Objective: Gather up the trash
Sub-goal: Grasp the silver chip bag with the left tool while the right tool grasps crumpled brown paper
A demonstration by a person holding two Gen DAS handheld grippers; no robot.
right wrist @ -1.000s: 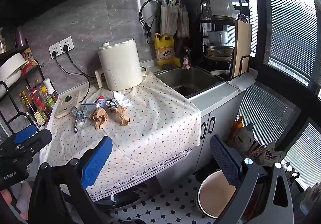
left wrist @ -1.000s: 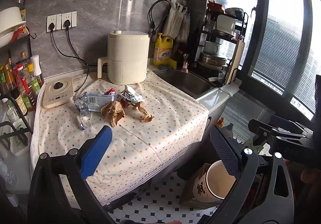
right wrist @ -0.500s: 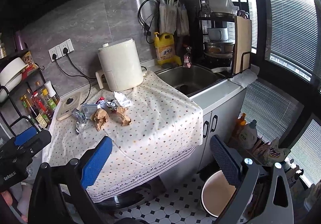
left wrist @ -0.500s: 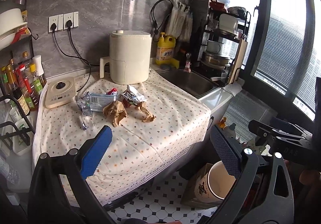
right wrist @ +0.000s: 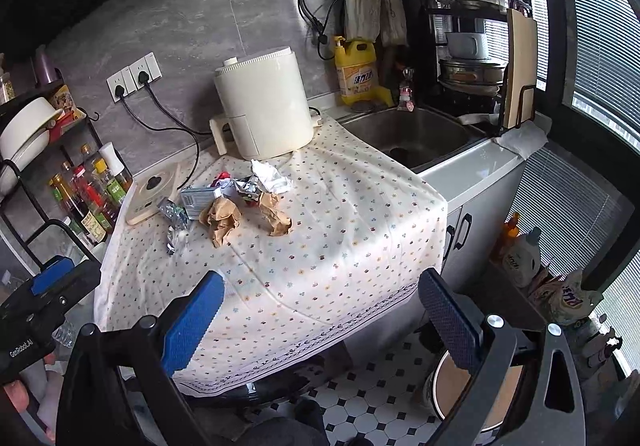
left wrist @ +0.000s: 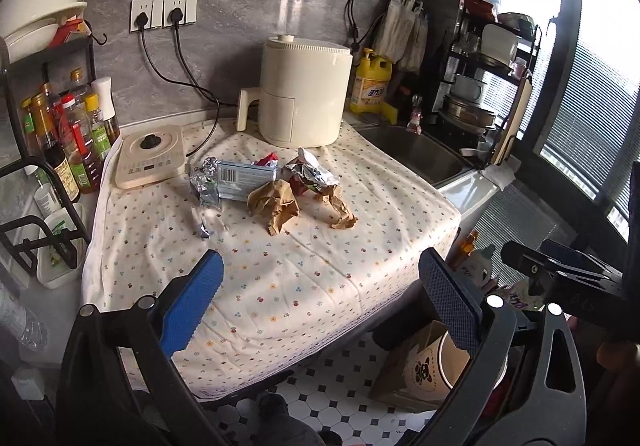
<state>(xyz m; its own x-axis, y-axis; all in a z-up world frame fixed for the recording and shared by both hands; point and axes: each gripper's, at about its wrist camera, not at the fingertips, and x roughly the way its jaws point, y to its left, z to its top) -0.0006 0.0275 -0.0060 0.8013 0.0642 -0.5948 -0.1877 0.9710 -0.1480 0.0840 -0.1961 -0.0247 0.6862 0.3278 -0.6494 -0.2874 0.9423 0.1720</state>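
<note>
Grey stone-look tiles back a kitchen counter (left wrist: 280, 286) draped in a dotted cloth, with a rack of sauce bottles (left wrist: 68, 142) at the far left. Next along sits a flat cream appliance (left wrist: 150, 162), then the trash: a foil wrapper (left wrist: 204, 182), a blue-grey carton (left wrist: 246, 178), crumpled brown paper (left wrist: 274, 206) and a second brown wad (left wrist: 340, 210), all bunched together in front of the cream air fryer (left wrist: 302, 94). Further right lie the sink (left wrist: 416, 154) and, down on the floor, a bin (right wrist: 472, 386). The left gripper (left wrist: 320, 298) and right gripper (right wrist: 320, 302) both hover short of the pile, jaws apart and empty. Collection looks not yet begun; the next move calls for reaching in over one scrap and closing on it.
</note>
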